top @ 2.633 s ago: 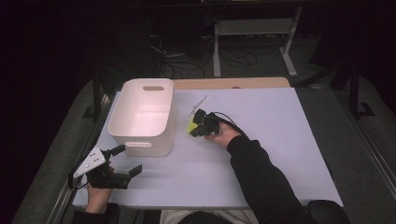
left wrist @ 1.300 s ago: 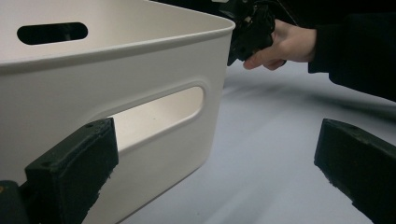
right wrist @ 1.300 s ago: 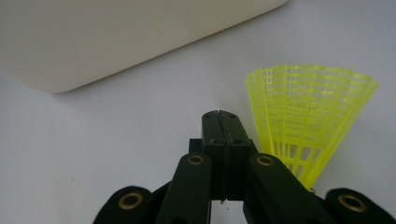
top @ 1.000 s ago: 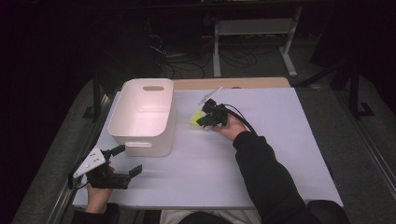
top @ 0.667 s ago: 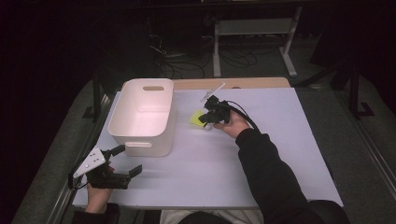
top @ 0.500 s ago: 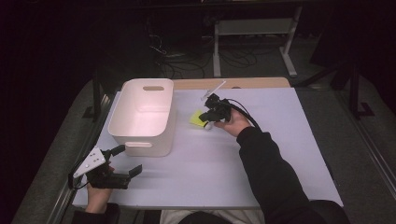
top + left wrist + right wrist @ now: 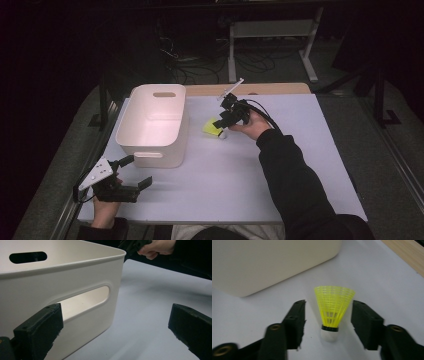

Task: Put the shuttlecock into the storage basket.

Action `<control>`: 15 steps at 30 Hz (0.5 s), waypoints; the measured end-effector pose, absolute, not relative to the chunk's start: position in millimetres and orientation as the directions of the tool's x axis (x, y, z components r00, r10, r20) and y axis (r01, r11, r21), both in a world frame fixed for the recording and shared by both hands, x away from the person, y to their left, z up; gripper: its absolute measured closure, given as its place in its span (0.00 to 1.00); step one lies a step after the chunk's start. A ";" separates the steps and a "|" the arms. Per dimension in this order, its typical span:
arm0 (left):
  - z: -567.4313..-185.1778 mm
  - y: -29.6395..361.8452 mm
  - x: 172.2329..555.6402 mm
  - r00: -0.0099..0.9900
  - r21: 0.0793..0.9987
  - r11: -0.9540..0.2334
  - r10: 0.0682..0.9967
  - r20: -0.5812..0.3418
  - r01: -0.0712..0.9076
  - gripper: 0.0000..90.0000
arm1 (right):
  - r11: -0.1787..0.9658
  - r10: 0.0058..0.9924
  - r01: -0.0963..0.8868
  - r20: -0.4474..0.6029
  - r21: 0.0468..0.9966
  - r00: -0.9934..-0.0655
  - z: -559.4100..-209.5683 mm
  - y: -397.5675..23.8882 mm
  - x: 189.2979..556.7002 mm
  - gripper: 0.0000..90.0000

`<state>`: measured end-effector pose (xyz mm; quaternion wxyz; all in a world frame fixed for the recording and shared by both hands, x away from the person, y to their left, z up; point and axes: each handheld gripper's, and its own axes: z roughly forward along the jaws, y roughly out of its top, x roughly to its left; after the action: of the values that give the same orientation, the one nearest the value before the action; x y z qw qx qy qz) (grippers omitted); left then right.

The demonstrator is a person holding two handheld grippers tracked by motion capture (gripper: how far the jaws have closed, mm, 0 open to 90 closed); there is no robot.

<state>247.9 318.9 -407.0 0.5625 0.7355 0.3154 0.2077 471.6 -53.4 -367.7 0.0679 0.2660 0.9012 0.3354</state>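
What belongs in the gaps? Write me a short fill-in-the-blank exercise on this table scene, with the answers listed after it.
1. The shuttlecock has a skirt coloured ____.
2. The right tongs stand open with the shuttlecock ____ their jaws, not yet clamped.
3. The left tongs are open and hold ____.
4. The white bin with slot handles lies to the ____ of the shuttlecock in the high view.

Missing words: yellow; between; nothing; left

Bin on the tabletop at left, shuttlecock just right of it, right tool around the shuttlecock, left tool before the bin's near wall
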 end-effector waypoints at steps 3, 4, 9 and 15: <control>-407.0 319.0 247.9 0.715 0.958 -0.168 0.698 -0.050 0.231 0.00 | 0.634 0.527 0.437 0.057 0.638 -0.848 -366.4 -53.5 473.7 0.30; -407.0 319.0 247.9 0.715 0.958 -0.168 0.698 -0.050 0.231 0.00 | 0.634 0.529 0.438 0.057 0.637 -0.847 -366.1 -53.6 474.4 0.24; -407.0 319.1 248.0 0.715 0.959 -0.168 0.697 -0.049 0.230 0.00 | 0.627 0.530 0.450 0.074 0.636 -0.844 -366.9 -54.2 477.6 0.12; -407.0 319.1 247.9 0.715 0.959 -0.167 0.698 -0.050 0.230 0.00 | 0.626 0.536 0.475 0.101 0.618 -0.838 -376.2 -54.9 483.9 0.00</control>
<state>247.9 319.1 -407.0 0.5629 0.7352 0.3156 0.2077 483.9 -54.9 -376.2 0.0464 0.2808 0.9005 0.3287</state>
